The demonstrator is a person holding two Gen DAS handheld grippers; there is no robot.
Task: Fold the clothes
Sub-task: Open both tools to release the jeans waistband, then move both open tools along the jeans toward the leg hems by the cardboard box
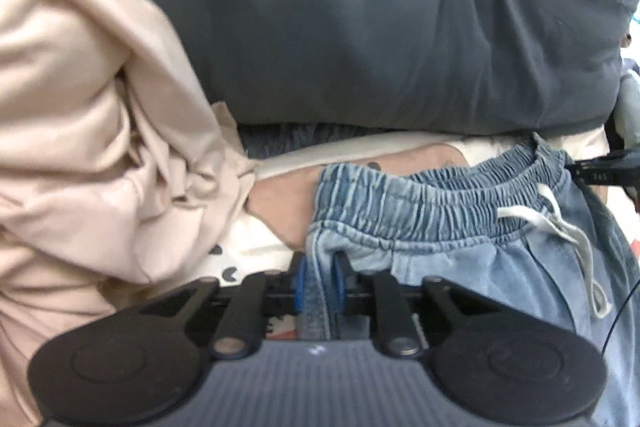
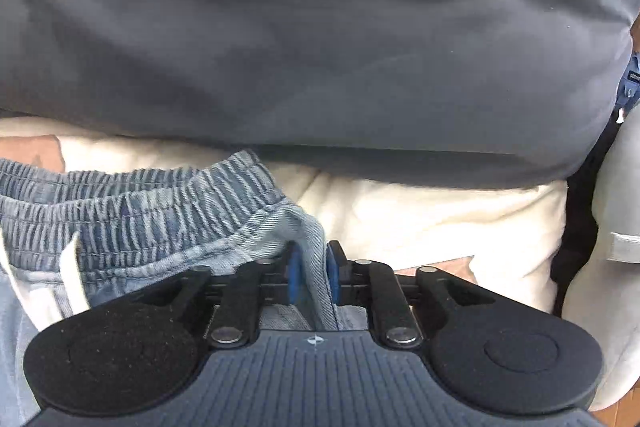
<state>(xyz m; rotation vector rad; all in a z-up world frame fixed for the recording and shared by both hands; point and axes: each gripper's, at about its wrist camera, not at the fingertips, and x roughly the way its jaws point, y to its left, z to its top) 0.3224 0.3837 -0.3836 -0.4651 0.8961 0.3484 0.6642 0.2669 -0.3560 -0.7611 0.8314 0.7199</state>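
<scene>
Light blue denim shorts (image 1: pixel 460 259) with a ribbed elastic waistband and a white drawstring (image 1: pixel 560 223) are held up between both grippers. My left gripper (image 1: pixel 320 283) is shut on the waistband's left end, with denim pinched between the blue pads (image 1: pixel 301 287). In the right wrist view my right gripper (image 2: pixel 312 277) is shut on the other end of the shorts (image 2: pixel 132 223), a fold of denim running down between its blue pads (image 2: pixel 295 279). The right gripper's black tip (image 1: pixel 604 171) shows at the far right of the left wrist view.
A person's dark grey shirt (image 1: pixel 360 27) (image 2: pixel 320 27) fills the top of both views, very close. A crumpled beige garment (image 1: pixel 92 127) lies at the left. Underneath is a cream cloth (image 2: pixel 420 219) with brown patches and dark dots. A pale grey object (image 2: pixel 612 247) stands at the right edge.
</scene>
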